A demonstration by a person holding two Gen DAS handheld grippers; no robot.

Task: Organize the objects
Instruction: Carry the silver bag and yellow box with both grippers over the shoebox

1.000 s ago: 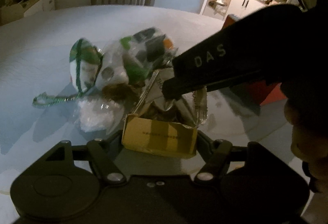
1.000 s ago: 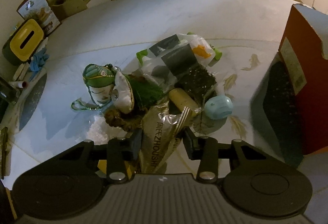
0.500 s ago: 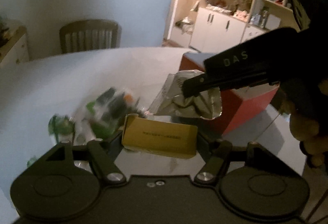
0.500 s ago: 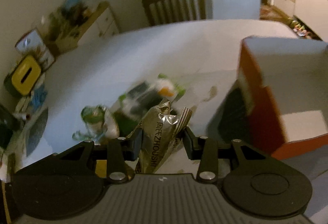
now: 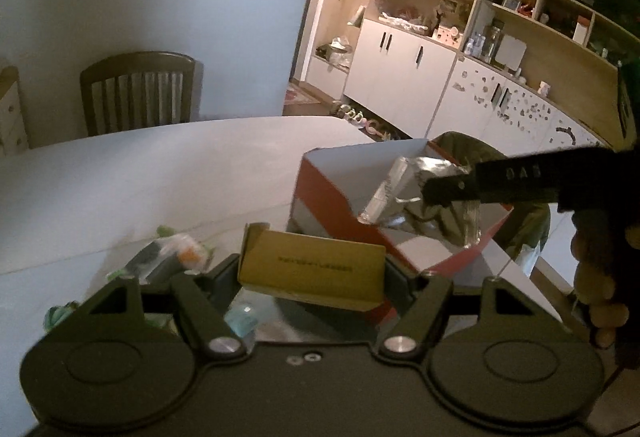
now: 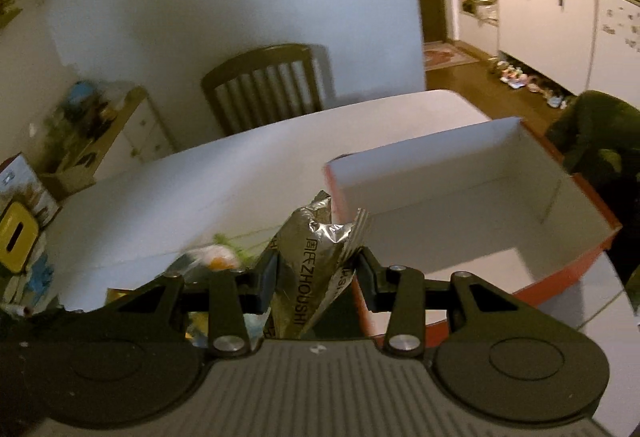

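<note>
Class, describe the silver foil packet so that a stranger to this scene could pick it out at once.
Find the red box with the white inside on the white table. At its near wall, the right tongs clamp a crinkled silver foil packet, the only item printed ZHOUSHI.

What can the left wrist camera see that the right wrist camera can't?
Only the left wrist view shows the yellow box clamped in the left gripper, plus a hand holding the other tool. Only the right wrist view shows the printed letters on the silver packet. Both show the packet, the red box with its white inside, and the chair.
</note>
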